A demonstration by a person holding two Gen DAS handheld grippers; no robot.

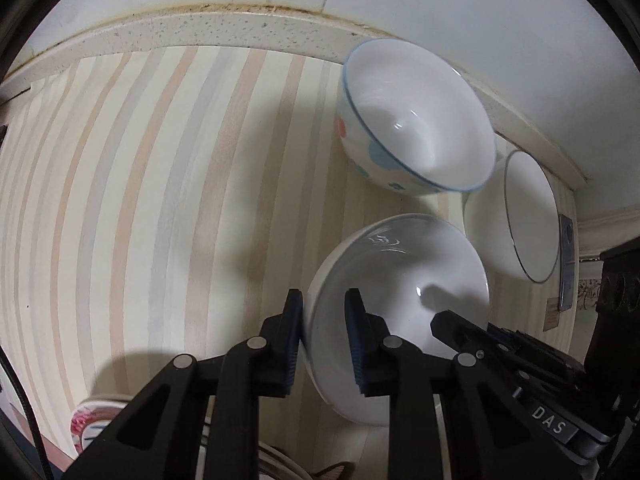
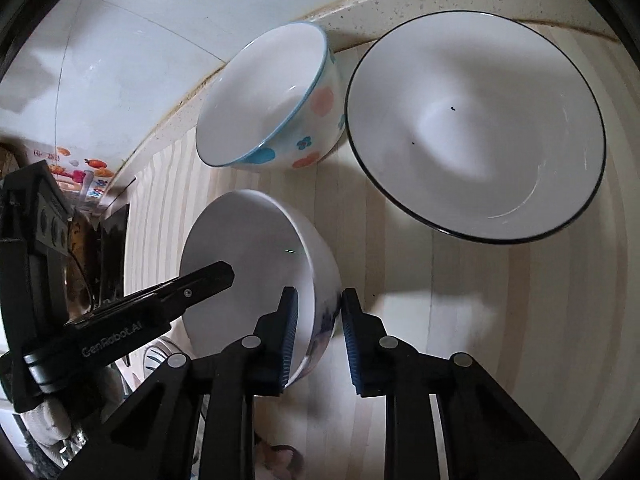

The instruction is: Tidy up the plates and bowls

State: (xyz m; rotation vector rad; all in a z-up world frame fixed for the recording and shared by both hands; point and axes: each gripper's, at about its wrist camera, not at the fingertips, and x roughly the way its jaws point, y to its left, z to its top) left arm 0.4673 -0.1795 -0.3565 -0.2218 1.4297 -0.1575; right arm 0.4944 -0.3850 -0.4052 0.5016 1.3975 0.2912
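White bowl [image 1: 400, 312], plain, empty: lower centre of both wrist views, resting on the striped counter [image 1: 160, 200]. Held at two opposite points of its rim. Left gripper [image 1: 323, 340] is clamped across the wall, one pad outside and one inside; in the right wrist view it enters from the lower left of the frame. Right gripper [image 2: 316, 336] straddles the opposite wall the same way, inner pad against the inside and outer pad at the outside wall, and looks closed on it. A two-sided hold of this kind probably serves to lift the bowl level for stacking.

Flowered bowl [image 2: 276, 100], blue rim, pink and blue blossoms outside: upper centre of the right view, beyond the white bowl, apart from it, empty.

Black-rimmed bowl [image 2: 476, 128], wide and shallow: upper right of the right view, just beside the flowered bowl, empty save for two dark specks.

Speckled backsplash ledge [image 1: 240, 28]: behind both, below a white wall.

Patterned plate [image 1: 90, 420]: lower left of the left view, mostly hidden by the gripper; contents cannot be told.
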